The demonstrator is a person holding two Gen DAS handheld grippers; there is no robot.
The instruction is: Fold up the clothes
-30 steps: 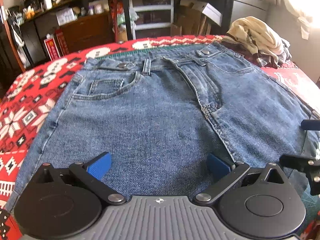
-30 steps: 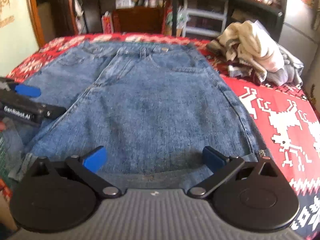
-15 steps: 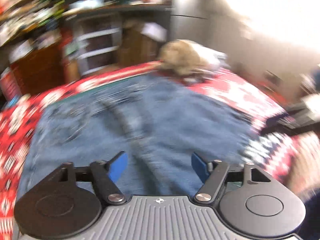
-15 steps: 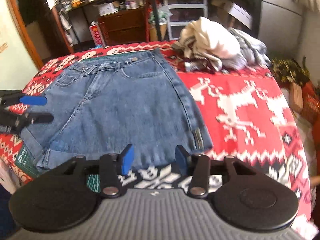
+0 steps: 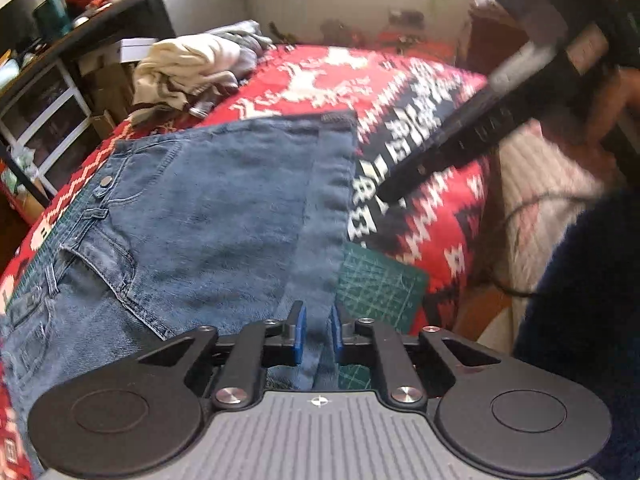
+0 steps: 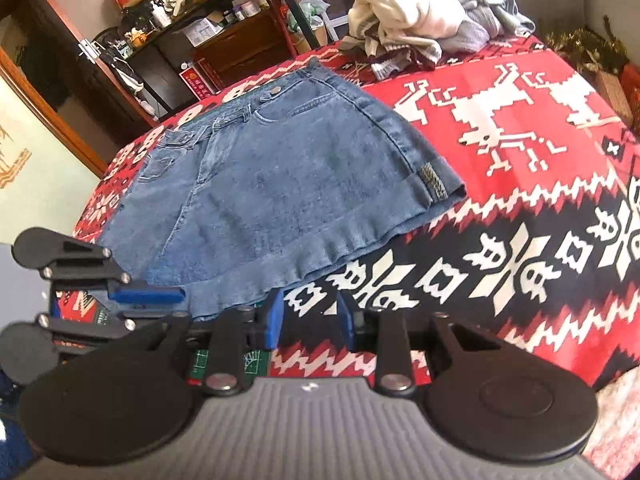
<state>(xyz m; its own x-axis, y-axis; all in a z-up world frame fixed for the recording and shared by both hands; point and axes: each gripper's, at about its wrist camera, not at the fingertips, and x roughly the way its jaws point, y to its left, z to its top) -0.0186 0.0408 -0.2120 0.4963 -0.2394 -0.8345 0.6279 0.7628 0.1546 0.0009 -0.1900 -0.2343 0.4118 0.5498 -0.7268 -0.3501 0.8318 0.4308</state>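
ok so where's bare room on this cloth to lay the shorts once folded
The widest bare patch of cloth lies right of the shorts, with the clothes pile at the far end. Crowded: the near hem, where the left gripper pinches and the right gripper hovers.

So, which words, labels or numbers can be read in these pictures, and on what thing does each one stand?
No text can be read with certainty.
Red sign beside the dark cabinet: characters too small to read.
White box on the shelf: print too small to read.
Green cutting mat: grid markings too small to read.
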